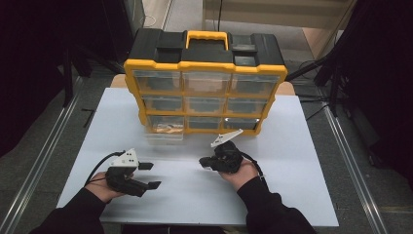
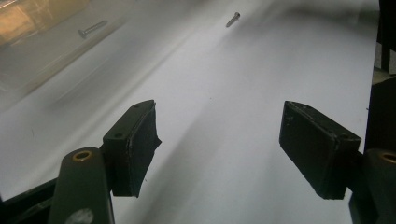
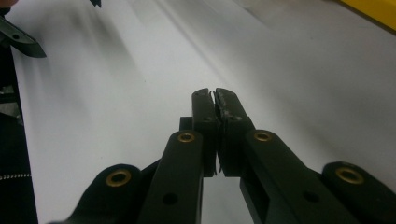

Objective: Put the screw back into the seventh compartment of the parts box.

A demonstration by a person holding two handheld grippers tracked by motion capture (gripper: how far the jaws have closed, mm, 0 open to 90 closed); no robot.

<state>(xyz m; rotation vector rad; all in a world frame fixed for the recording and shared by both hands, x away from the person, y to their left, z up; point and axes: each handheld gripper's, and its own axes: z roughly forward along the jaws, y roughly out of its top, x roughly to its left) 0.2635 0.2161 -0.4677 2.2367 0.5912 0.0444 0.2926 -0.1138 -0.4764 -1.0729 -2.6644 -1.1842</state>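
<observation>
Steel catches the light ahead of the left gripper (image 1: 151,175): a small loose screw (image 2: 233,19) lies on the white table (image 1: 292,161), well beyond the pads and slightly toward the right-hand pad in the left gripper view. This gripper is released, its jaws standing wide apart over bare table with nothing between them. The right gripper (image 1: 202,162) is clenched, pads pressed flat together; nothing shows between them, though something very thin pinched there would be hard to make out.

The step in hand looks like collecting the loose screw for the clear drawer (image 1: 164,137), which sits pulled out of the yellow organizer (image 1: 204,66), ahead of the left gripper and off toward its left-hand pad. A second screw (image 2: 92,29) already lies inside it.

To do it well, the open gripper should travel forward low over the table, then turn so that its pads close across the shank, not along it. Narrowing the jaws before arrival would help, since so slim a part can roll or skid away from a wide, fast close. The pads should come down nearly to the sheet.

The loose screw lies flat, its long axis slanting from nearer-left to farther-right as this gripper sees it. Its head seems to be the nearer end, but it is small and soft in the frame.
</observation>
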